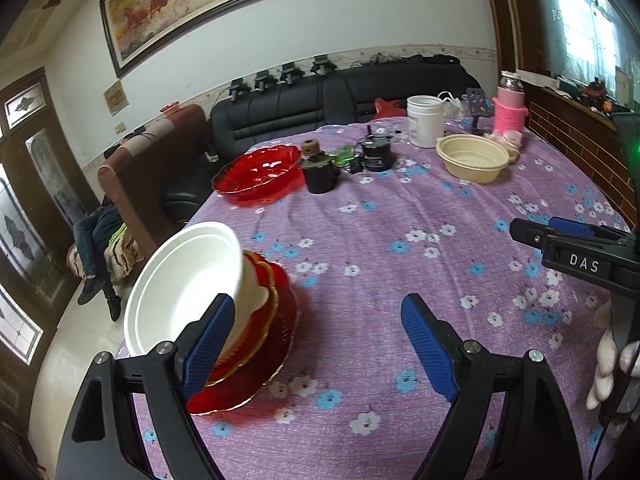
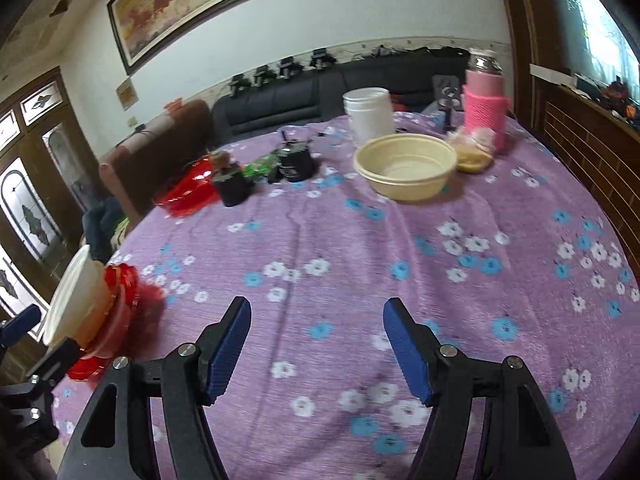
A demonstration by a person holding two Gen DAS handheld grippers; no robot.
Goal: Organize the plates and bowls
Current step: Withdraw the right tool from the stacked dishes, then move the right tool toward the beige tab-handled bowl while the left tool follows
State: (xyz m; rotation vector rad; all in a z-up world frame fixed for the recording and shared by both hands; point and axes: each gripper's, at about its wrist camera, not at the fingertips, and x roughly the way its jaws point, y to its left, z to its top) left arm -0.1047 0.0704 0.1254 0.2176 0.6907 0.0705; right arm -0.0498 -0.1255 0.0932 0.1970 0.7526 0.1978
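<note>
The bench [image 2: 360,248], draped in a purple flowered cloth, carries everything, and the work splits across it — a stack already built at the near left edge, loose pieces further back. That stack [image 1: 256,320] is red plates with a white bowl [image 1: 184,284] on top, tilted in the left wrist view and lying just beside the left gripper's [image 1: 316,344] left-hand finger; whether it touches the pad I cannot tell. The red glass bowl [image 1: 258,174] sits well back on the left, and the cream bowl [image 2: 406,170] sits at the far right, near a white tub [image 2: 370,114] and a pink-sleeved bottle [image 2: 484,110]. The cream bowl lies almost straight ahead of the right gripper [image 2: 316,346], slightly right of its line, so the right hand looks the nearer one for it; the red glass bowl falls more to the left hand's side. Both grippers point down and forward over bare cloth, fingers wide apart with nothing between them. Being round, the cream bowl offers no preferred axis — a pinch on its near rim should do.
</note>
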